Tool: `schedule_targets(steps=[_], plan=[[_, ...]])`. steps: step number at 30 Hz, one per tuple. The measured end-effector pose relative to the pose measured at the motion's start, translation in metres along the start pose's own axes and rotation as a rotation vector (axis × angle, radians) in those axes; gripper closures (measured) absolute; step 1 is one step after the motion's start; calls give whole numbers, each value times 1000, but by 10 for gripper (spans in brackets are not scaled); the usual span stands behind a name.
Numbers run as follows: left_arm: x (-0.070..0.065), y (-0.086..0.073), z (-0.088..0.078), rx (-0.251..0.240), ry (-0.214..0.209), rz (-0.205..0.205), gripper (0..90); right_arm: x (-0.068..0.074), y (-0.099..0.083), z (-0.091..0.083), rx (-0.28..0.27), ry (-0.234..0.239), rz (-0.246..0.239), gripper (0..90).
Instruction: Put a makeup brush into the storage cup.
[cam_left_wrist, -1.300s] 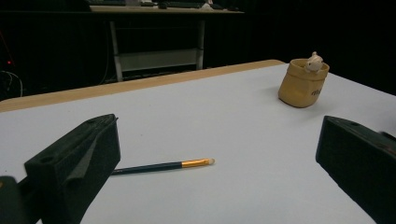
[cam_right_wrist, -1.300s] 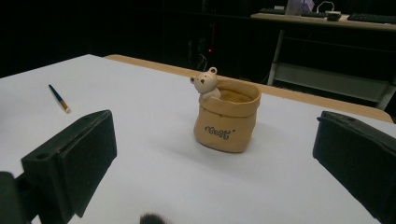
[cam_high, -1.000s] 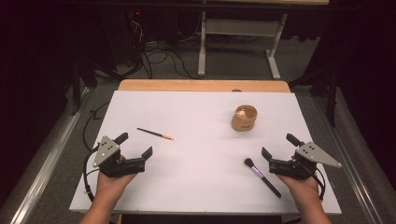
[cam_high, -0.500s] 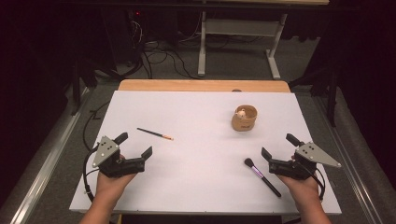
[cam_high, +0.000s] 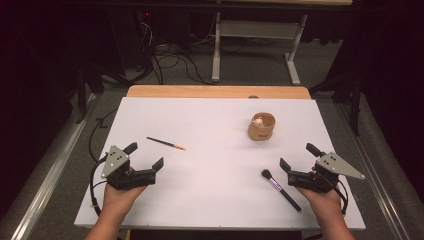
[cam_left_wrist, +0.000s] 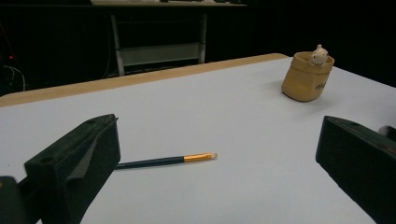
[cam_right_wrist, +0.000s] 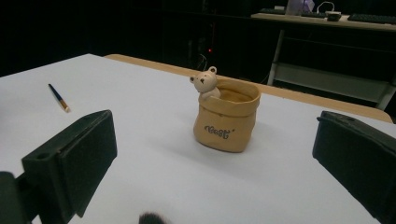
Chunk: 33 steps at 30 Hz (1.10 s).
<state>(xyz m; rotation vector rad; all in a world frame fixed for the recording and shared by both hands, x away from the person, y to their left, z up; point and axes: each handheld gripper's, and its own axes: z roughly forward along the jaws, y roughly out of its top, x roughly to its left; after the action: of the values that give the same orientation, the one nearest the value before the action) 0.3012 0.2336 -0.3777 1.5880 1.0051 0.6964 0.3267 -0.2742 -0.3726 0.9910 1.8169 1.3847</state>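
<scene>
Nothing is yet placed in the tan bear-faced pouch holder (cam_high: 261, 127); the slim dark gold-banded brush (cam_high: 166, 144) and black powder brush (cam_high: 281, 189) lie untouched, with the left gripper (cam_high: 146, 156) and right gripper (cam_high: 299, 157) spread empty.

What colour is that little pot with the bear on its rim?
The pot is tan yellow with dark lettering; the right gripper view shows it best.

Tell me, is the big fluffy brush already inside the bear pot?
No, the fluffy brush lies flat on the table, apart from the bear pot.

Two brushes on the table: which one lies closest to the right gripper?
The fluffy-headed makeup brush, lying just left of the right gripper; the thin gold-banded brush lies near the left gripper.
</scene>
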Motion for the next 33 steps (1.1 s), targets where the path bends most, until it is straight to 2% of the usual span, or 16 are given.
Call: schedule_targets(steps=[20, 33], plan=[[4, -2, 5, 74, 32, -23, 7, 0, 0, 0, -1, 3, -1, 13], [5, -6, 11, 160, 47, -31, 8, 1, 0, 1, 1, 3, -2, 14]])
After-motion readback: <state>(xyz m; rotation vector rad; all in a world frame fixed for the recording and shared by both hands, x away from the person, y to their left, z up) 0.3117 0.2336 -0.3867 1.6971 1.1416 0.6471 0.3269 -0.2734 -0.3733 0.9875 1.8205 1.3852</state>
